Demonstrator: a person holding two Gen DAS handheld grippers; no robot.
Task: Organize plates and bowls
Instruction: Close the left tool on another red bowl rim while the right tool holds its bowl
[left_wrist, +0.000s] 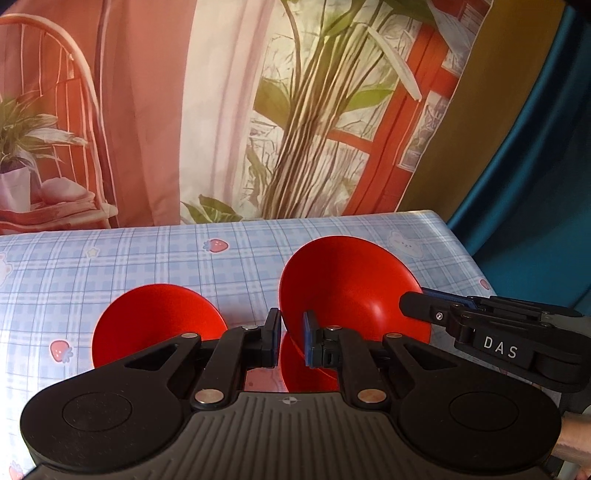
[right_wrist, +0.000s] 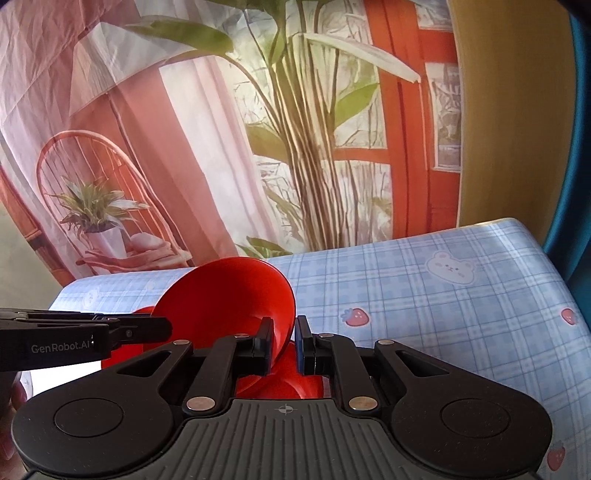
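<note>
A red bowl (left_wrist: 351, 288) is held tilted above the table between both grippers. My left gripper (left_wrist: 291, 341) is shut on its left rim. My right gripper (right_wrist: 283, 345) is shut on its right rim; it also shows from the side in the left wrist view (left_wrist: 413, 304). The same bowl fills the middle of the right wrist view (right_wrist: 229, 299). A second red dish (left_wrist: 159, 325) lies on the table to the left. Another red piece (left_wrist: 306, 373) lies under the held bowl, mostly hidden by the gripper.
The table has a blue checked cloth (left_wrist: 147, 258) with strawberries and bears. Its right edge (right_wrist: 546, 280) is close to my right gripper. A printed backdrop (left_wrist: 221, 110) hangs behind the table, with a teal curtain (left_wrist: 535, 166) at the right.
</note>
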